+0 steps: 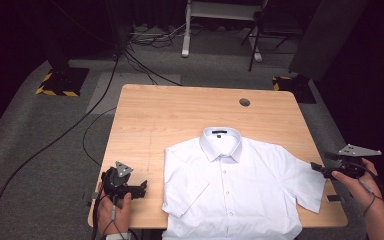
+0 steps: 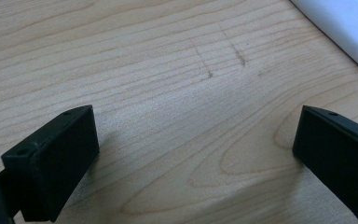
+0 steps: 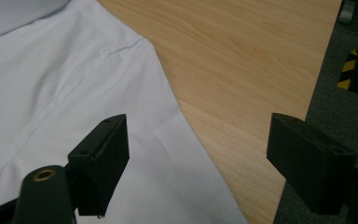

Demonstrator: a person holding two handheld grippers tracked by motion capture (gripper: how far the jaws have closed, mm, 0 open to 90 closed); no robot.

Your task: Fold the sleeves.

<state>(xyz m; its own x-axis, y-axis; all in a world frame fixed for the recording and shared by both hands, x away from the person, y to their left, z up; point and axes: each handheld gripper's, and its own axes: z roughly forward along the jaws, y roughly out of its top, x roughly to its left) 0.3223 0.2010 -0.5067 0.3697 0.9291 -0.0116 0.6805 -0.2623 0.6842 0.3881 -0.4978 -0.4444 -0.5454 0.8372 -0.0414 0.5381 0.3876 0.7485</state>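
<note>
A white short-sleeved shirt (image 1: 232, 187) lies flat and face up on the wooden surface (image 1: 170, 112), buttoned, with its collar (image 1: 221, 141) pointing away from the person and its hem hanging slightly over the near edge. Both sleeves are spread out to the sides.

The left hand-held gripper (image 1: 141, 188) rests low over the near left corner of the surface, just beside the shirt's left sleeve but apart from it. In the left gripper view its jaws stand wide apart with bare wood (image 2: 186, 116) between them, and a strip of white shirt cloth (image 2: 345, 28) shows at the upper right corner.

The right hand-held gripper (image 1: 317, 167) hangs at the right edge of the surface, its tips near the shirt's right sleeve (image 1: 307, 182). In the right gripper view its jaws are spread wide (nothing is caught between them): one jaw hangs over the white sleeve cloth (image 3: 74, 93), the other over the grey carpeted floor (image 3: 340, 65) past the edge of the surface. Cables (image 1: 80, 120) trail across that floor beyond the far side.
</note>
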